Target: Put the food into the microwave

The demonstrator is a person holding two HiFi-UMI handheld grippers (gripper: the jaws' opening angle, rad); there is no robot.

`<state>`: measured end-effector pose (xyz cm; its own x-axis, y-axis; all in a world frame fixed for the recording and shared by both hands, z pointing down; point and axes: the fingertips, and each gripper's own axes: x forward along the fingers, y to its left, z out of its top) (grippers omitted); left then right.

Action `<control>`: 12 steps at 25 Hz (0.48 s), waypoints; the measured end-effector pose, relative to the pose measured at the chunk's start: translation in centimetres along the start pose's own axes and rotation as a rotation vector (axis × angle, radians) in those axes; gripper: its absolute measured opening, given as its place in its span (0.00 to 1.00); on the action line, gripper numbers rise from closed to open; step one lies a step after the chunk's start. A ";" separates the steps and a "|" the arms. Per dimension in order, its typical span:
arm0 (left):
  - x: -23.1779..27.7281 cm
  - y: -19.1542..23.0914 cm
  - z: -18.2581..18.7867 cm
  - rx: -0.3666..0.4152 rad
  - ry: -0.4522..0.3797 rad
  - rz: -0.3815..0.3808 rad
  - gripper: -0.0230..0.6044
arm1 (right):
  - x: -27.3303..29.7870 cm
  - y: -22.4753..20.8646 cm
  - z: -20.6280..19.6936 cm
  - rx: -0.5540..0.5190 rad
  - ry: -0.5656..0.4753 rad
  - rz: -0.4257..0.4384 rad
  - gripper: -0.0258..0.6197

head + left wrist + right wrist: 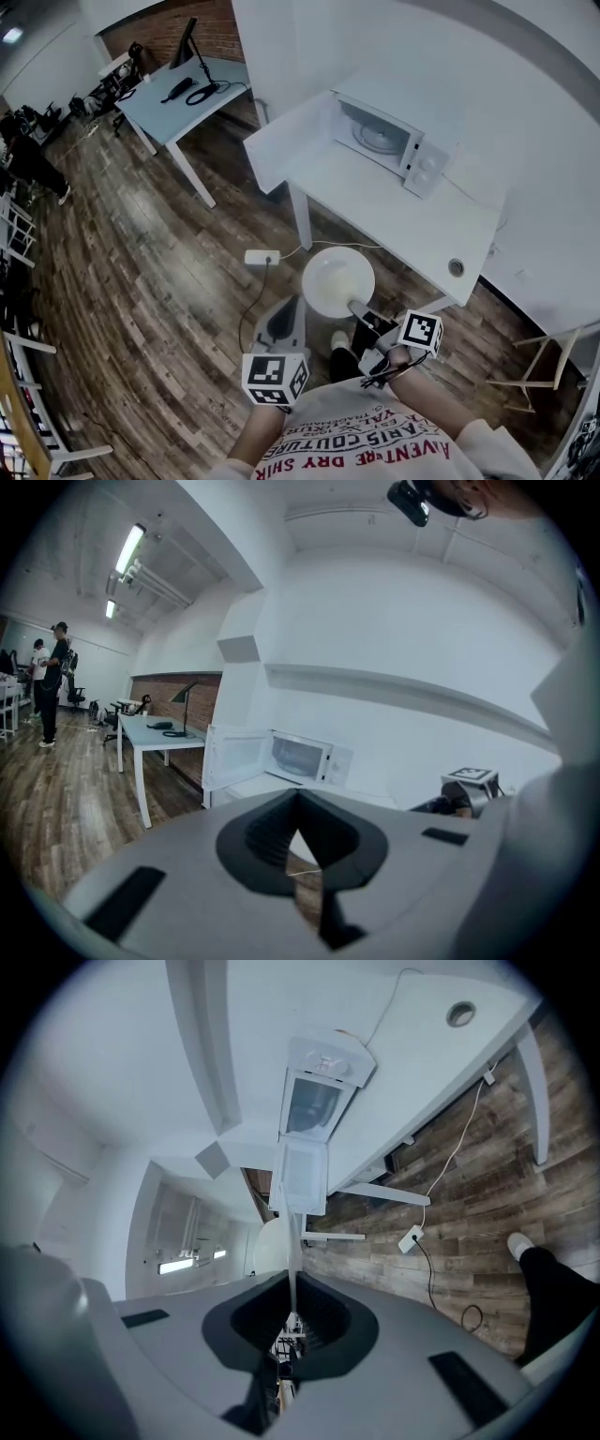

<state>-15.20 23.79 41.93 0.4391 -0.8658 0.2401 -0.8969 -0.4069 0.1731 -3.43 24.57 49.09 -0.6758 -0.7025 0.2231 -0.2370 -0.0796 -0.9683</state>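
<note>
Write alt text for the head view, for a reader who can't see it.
Looking down, the right gripper pinches the rim of a round white plate over the wood floor, the left gripper beside it. Ahead, a microwave stands with its door open on a white table.

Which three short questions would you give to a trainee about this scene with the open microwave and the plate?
1. True or false: the door of the microwave is open.
2. Which one holds the white plate by its rim? A) the left one B) the right one C) neither
3. Fill in the missing word: the microwave stands on a white ____.

Key
1. True.
2. B: the right hand-held gripper is closed on the rim.
3. table
</note>
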 end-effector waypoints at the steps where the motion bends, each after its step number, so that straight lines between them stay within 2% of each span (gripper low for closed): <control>1: 1.5 0.4 0.7 0.001 -0.005 0.004 0.04 | 0.9 0.4 1.4 -0.004 0.005 0.006 0.08; 12: 16.6 2.4 5.1 -0.003 -0.011 -0.004 0.04 | 7.7 2.1 16.6 -0.035 -0.015 0.021 0.08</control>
<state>-10.36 6.94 41.51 0.4418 -0.8674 0.2288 -0.8951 -0.4092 0.1773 2.44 7.29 46.88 -0.6703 -0.7145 0.2007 -0.2473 -0.0400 -0.9681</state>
